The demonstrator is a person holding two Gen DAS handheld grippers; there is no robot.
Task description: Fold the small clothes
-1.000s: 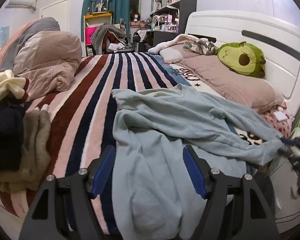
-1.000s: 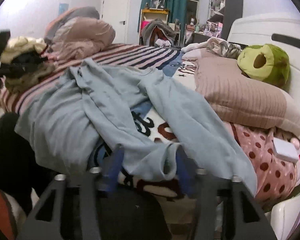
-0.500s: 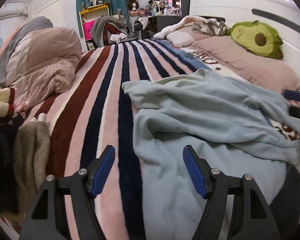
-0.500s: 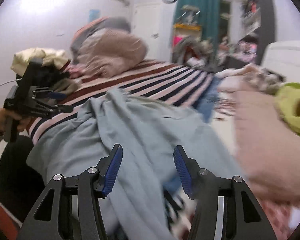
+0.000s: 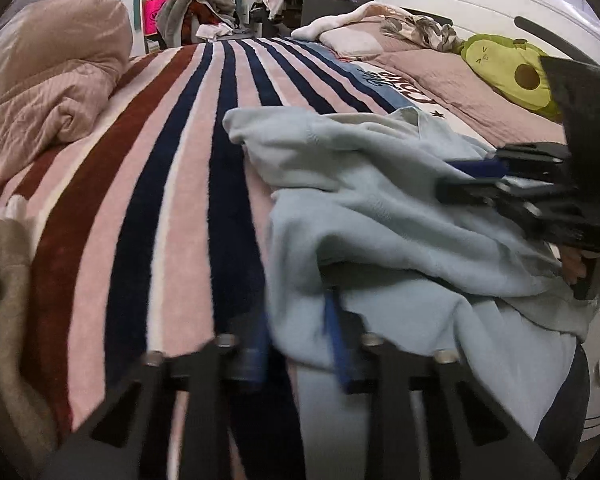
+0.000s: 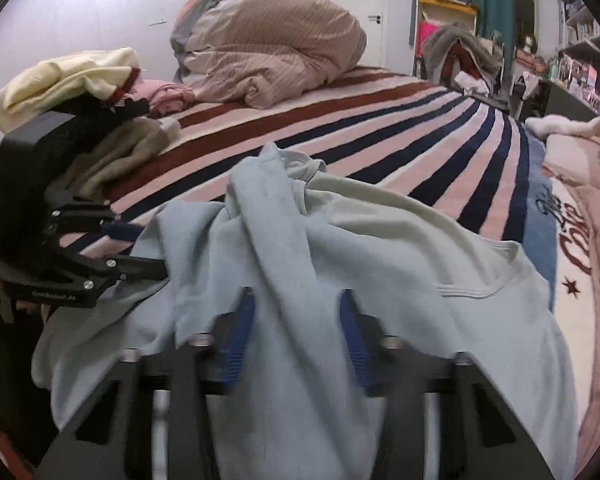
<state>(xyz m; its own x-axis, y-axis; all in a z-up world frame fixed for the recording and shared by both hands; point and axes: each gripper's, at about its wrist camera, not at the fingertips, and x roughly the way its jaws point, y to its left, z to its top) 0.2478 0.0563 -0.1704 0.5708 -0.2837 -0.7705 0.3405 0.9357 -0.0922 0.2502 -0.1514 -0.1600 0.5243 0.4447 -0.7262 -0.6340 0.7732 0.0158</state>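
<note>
A light blue sweatshirt (image 5: 384, 216) lies rumpled on the striped blanket (image 5: 180, 184) near the bed's front edge; it also shows in the right wrist view (image 6: 380, 264). My left gripper (image 5: 296, 336) has its blue pads narrowed around a fold at the sweatshirt's left edge. My right gripper (image 6: 298, 328) straddles a raised ridge of the same cloth, with its pads still apart. Each gripper shows in the other's view: the right one (image 5: 472, 178) over the garment's right side, the left one (image 6: 136, 248) at its left edge.
A bunched pink duvet (image 6: 268, 48) sits at the far left of the bed. A pile of clothes (image 6: 72, 80) lies at the near left. Pillows (image 5: 452, 80) and a green avocado plush (image 5: 512, 72) lie by the white headboard. Cluttered shelves stand beyond the bed.
Both grippers have moved down and in onto the sweatshirt. The left jaws have narrowed around its left edge. The right gripper has swung to the middle of the garment with cloth between its pads.
</note>
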